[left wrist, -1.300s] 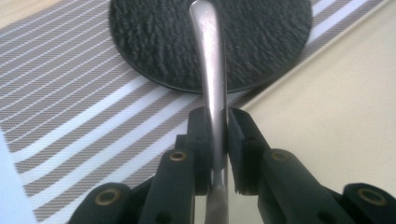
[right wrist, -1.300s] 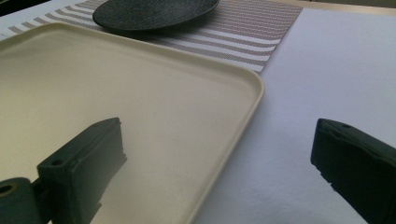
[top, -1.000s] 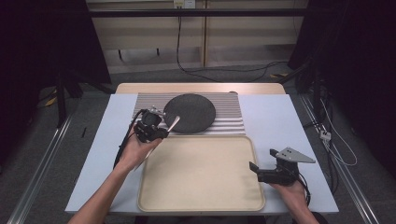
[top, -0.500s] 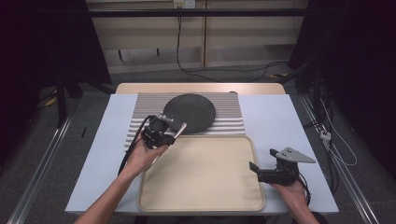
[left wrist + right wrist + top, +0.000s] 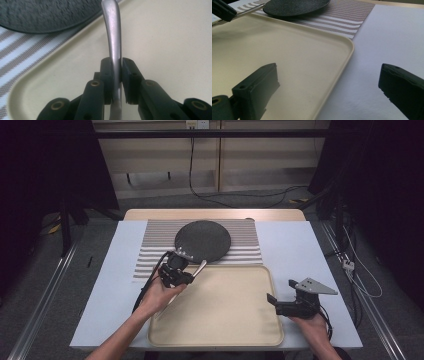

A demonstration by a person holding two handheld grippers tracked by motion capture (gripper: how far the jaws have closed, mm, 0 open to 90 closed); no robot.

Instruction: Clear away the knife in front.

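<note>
Table (image 5: 310, 250) | left gripper (image 5: 176, 271) jaws clamp utensil handle (image 5: 113, 45) | right gripper (image 5: 292, 304) agape

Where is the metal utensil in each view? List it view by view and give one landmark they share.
High view: the utensil is left of centre, held by the left gripper over the tray's far left corner.
Left gripper view: centre, rising from between the shut jaws.
Right gripper view: top left corner, a thin silver strip.
Shared landmark: the dark round plate, just beyond the utensil.
</note>
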